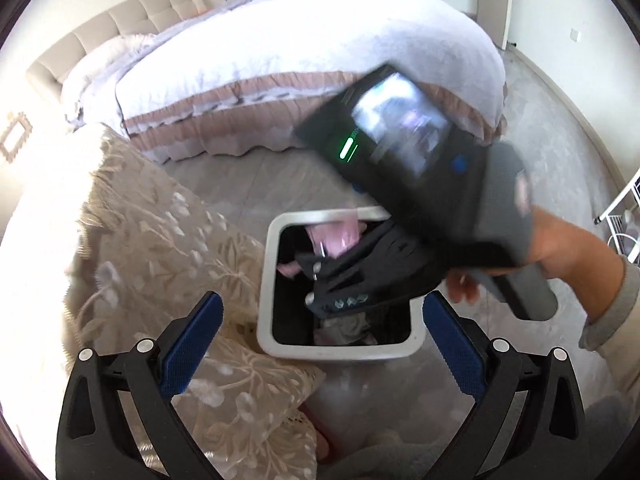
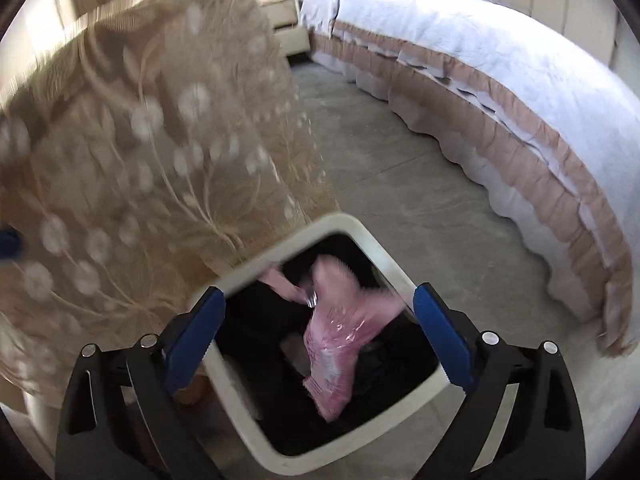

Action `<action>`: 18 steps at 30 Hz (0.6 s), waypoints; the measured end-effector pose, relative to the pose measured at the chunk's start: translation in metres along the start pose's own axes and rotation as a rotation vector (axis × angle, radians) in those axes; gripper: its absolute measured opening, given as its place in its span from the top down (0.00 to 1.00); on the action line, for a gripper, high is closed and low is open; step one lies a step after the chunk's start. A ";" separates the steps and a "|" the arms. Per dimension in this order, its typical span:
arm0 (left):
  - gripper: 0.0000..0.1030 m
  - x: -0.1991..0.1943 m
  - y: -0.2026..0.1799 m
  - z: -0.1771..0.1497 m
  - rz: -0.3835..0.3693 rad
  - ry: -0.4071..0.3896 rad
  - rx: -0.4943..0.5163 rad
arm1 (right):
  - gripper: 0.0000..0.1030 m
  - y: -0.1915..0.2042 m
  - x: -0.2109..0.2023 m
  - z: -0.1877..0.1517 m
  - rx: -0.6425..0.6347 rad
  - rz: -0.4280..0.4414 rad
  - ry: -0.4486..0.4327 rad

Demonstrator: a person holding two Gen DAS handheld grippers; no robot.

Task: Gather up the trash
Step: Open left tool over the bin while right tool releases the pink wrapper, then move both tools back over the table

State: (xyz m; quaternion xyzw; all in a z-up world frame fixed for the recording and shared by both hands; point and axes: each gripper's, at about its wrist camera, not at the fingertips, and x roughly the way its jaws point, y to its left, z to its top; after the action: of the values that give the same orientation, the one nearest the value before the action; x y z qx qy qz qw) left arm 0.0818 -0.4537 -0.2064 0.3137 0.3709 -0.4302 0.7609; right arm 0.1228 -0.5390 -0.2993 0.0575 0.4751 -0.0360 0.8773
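Now both claws (image 1: pixel 322 344) (image 2: pixel 316 344) gape empty over crinkly pink wrapper (image 2: pixel 340 344) in square bin (image 2: pixel 256 412).

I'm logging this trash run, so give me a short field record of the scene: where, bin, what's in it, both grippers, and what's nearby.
place: bedroom, grey floor
bin: white-rimmed trash bin with dark liner, on the floor
contents: pink plastic wrapper in the bin mouth, touching no fingers
left gripper: open, empty, above the bin
right gripper: open, over the bin mouth
nearby: lace curtain beside the bin, bed beyond it
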 end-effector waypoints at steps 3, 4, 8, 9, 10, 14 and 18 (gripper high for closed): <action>0.05 -0.015 -0.002 -0.001 -0.009 -0.044 0.001 | 0.05 0.009 -0.002 0.000 -0.051 -0.086 -0.006; 0.05 -0.020 -0.002 -0.001 -0.011 -0.059 0.000 | 0.05 0.012 -0.004 -0.002 -0.057 -0.095 -0.015; 0.05 -0.045 0.002 -0.004 0.003 -0.124 -0.023 | 0.05 0.017 -0.033 0.002 -0.067 -0.125 -0.095; 0.05 -0.052 0.005 -0.006 0.010 -0.138 -0.033 | 0.05 0.020 -0.043 0.005 -0.068 -0.129 -0.121; 0.05 -0.059 0.007 -0.006 0.018 -0.153 -0.047 | 0.05 0.022 -0.051 0.007 -0.072 -0.135 -0.143; 0.05 -0.093 0.028 -0.017 0.081 -0.225 -0.115 | 0.05 0.038 -0.091 0.020 -0.091 -0.165 -0.275; 0.05 -0.128 0.057 -0.039 0.189 -0.284 -0.195 | 0.05 0.056 -0.130 0.035 -0.110 -0.125 -0.415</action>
State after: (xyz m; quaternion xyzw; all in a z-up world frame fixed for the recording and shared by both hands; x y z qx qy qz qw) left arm 0.0752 -0.3441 -0.1114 0.2080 0.2686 -0.3588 0.8694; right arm 0.0872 -0.4868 -0.1676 -0.0286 0.2882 -0.0756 0.9541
